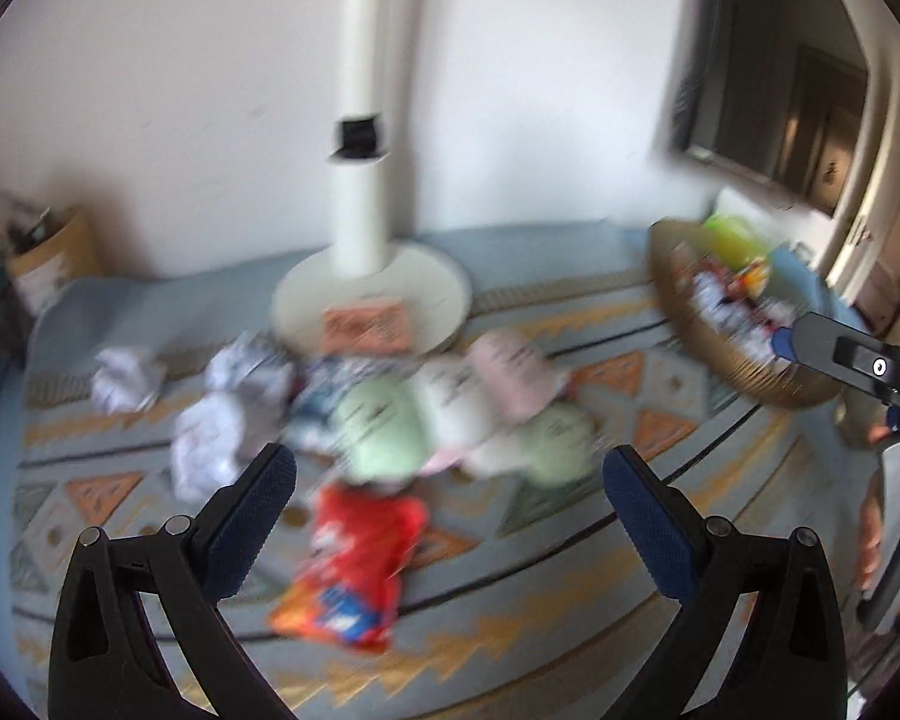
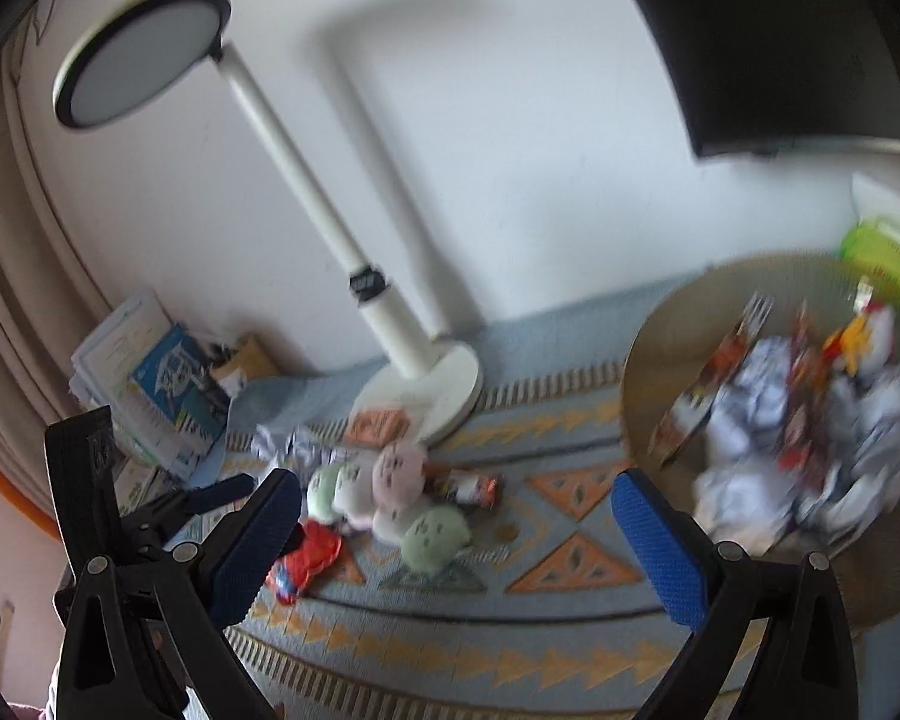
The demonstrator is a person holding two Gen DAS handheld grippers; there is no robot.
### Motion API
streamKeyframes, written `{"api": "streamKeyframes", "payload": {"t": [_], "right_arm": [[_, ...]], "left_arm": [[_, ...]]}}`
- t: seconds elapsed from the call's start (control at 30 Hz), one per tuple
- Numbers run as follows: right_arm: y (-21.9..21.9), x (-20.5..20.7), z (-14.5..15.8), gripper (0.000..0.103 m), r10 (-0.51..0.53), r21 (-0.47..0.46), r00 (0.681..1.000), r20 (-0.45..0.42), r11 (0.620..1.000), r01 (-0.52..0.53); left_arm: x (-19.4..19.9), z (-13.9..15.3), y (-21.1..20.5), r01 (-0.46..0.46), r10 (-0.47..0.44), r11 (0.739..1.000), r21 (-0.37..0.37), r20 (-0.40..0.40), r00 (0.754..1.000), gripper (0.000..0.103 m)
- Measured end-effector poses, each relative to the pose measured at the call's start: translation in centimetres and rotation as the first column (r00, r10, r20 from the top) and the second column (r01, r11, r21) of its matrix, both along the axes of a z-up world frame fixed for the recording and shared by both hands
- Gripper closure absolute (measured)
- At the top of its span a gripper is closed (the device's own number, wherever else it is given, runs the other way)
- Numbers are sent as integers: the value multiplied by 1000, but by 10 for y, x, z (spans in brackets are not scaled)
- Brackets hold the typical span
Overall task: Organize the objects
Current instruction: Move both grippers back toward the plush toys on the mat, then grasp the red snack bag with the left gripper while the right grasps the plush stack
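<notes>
A: Item one, the grippers?

B: Left gripper (image 1: 450,480): jaws spread wide, nothing between them, hovering over the patterned cloth (image 1: 570,618). Right gripper (image 2: 456,516): likewise released and empty. It also showed at the right edge of the left wrist view, beside the basket (image 1: 768,384).

A: Loose goods on the cloth?

B: One red snack bag (image 1: 354,564), lying flat just ahead of the left jaws. Behind it, a cluster of soft plush toys (image 1: 456,414), pale green, white and pink, pressed against one another. Left of those, crumpled white paper balls (image 1: 210,414), one set a little apart. A small orange card (image 1: 369,327) rested on the lamp base (image 1: 438,282). All of this was blurred; print unreadable.

A: And the basket's contents?

B: Round tan basket, right side of the cloth, holding crumpled paper (image 2: 810,438), colourful wrappers (image 2: 714,378) and a green item (image 2: 888,252) at the far rim. Finer detail could not be told.

A: Sundries?

B: A white desk lamp (image 2: 294,138) against the wall, and a stack of books or boxes (image 2: 150,384) at the far left.
</notes>
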State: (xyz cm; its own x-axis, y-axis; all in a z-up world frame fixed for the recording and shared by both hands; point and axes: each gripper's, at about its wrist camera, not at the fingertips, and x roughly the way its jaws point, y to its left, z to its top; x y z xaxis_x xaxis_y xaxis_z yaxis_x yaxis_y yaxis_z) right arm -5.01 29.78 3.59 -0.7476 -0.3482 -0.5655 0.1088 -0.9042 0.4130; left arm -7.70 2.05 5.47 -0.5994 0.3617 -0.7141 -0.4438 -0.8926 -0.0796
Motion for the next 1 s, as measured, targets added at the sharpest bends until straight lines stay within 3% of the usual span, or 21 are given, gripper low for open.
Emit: {"api": "streamKeyframes", "payload": {"t": [0.1, 0.2, 0.3, 0.43, 0.63, 1.0], "right_arm": [[-19, 0, -26, 0, 20, 51, 998, 54, 998, -23], [-40, -1, -47, 0, 62, 163, 994, 89, 984, -76], [-63, -4, -63, 0, 115, 319, 987, 115, 936, -146], [-79, -12, -81, 0, 158, 430, 974, 165, 877, -215], [-82, -32, -96, 0, 190, 435, 957, 220, 859, -270], [-95, -91, -96, 0, 201, 435, 955, 217, 856, -279]], "left_arm": [[2, -26, -20, -23, 25, 999, -30, 68, 997, 0], [2, -45, -34, -56, 62, 996, -62, 104, 993, 1], [-1, -58, -36, -71, 81, 994, -86, 121, 989, 0], [-7, -71, -31, -80, 97, 987, -140, 125, 987, 0], [-11, -74, -29, -84, 97, 988, -130, 99, 990, 0], [-12, -71, -31, -99, 112, 987, -129, 97, 989, 0]]}}
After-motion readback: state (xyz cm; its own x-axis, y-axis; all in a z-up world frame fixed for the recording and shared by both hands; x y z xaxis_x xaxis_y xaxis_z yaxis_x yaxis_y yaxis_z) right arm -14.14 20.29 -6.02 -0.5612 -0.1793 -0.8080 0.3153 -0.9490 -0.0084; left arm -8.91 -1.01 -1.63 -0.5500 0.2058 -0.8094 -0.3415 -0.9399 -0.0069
